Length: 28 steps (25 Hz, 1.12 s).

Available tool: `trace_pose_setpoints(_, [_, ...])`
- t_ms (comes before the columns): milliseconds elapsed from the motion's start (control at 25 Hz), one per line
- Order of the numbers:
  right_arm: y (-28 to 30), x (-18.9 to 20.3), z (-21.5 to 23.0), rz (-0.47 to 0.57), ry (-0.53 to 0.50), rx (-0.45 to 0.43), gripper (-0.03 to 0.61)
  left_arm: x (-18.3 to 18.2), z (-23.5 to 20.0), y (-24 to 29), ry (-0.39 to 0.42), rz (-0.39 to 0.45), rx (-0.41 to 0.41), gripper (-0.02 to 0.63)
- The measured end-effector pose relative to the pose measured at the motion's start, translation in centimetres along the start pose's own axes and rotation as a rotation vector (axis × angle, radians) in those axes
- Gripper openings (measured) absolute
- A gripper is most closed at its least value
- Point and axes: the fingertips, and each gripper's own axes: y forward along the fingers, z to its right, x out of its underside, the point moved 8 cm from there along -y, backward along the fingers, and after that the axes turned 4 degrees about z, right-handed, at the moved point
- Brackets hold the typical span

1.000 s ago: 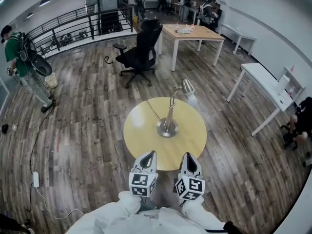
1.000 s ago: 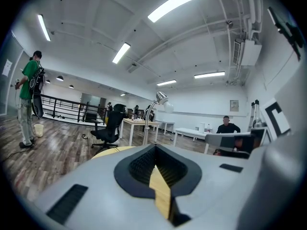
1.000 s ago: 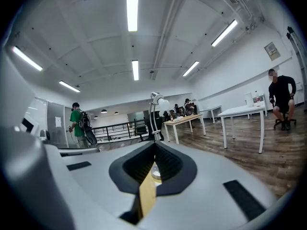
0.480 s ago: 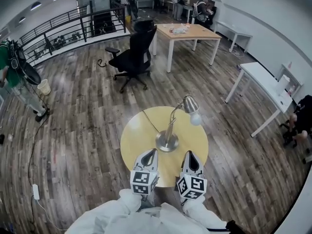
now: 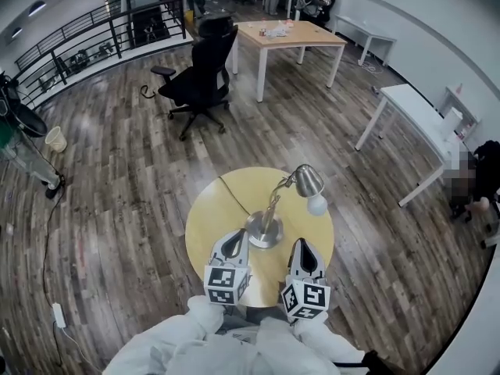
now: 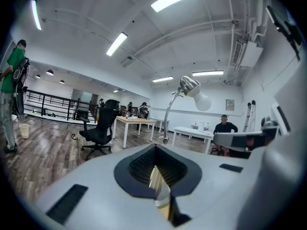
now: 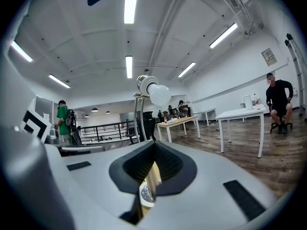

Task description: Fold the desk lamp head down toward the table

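table (image 5: 209,223): one, round, yellow, seen whole only in the head view. desk lamp (image 5: 270,213): one, standing near the table's middle. we see its base (image 5: 265,230) and cord (image 5: 234,197) from the head view alone, while both gripper views show only the neck and lamp head (image 6: 188,84) against the ceiling. grippers: two. left gripper (image 5: 239,237) and right gripper (image 5: 303,248) hover over the table's near side, close to the base, each with jaws clenched on nothing. bulb (image 7: 159,95): one, bare.
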Motion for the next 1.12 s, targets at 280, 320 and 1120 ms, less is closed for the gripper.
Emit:
trace_pose_setpoints(280, [-0.3, 0.2, 1.0, -0.017, -0.002, -0.031, 0.011, 4.7, -1.1, 1.9, 0.076, -0.078, 0.007, -0.002])
trace_pose_setpoints(320, [-0.4, 0.2, 1.1, -0.019, -0.001, -0.026, 0.011, 6.0, -1.5, 2.4, 0.088, -0.118, 0.018, -0.002])
trace_pose_setpoints(1120, [-0.5, -10.6, 2.1, 0.084, 0.049, -0.159, 0.011, 18.7, -3.2, 12.9, 0.139, -0.476, 0.17, -0.002])
